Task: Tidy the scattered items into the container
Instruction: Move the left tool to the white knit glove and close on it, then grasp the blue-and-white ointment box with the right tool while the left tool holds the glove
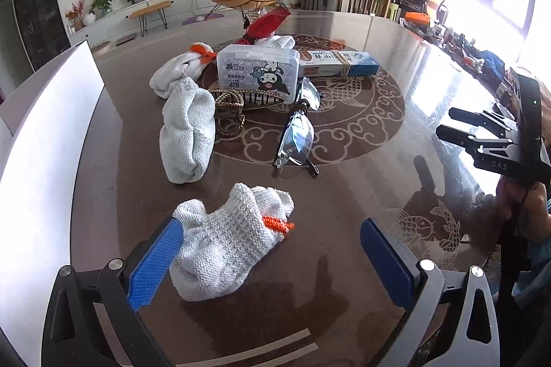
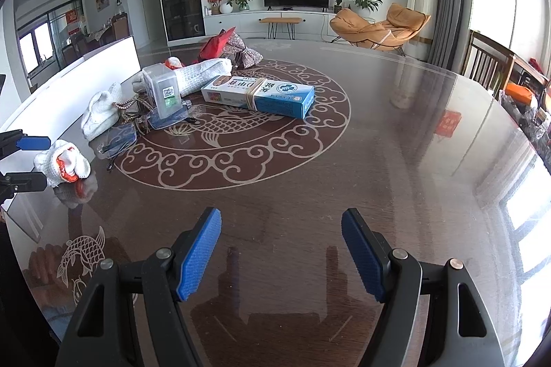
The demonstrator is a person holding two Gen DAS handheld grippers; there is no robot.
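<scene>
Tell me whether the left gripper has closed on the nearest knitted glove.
Not closed. The left gripper is open; the knitted glove touches only its left pad, with the right pad well clear.

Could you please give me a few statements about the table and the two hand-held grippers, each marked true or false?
1. The left hand-held gripper is open around a white knitted glove. True.
2. The right hand-held gripper holds the blue and white box. False: it is open over bare table, well apart from the box.
3. A pair of glasses lies on the table. True.
4. The clear plastic case sits inside the white container. False: it stands on the table.
</scene>
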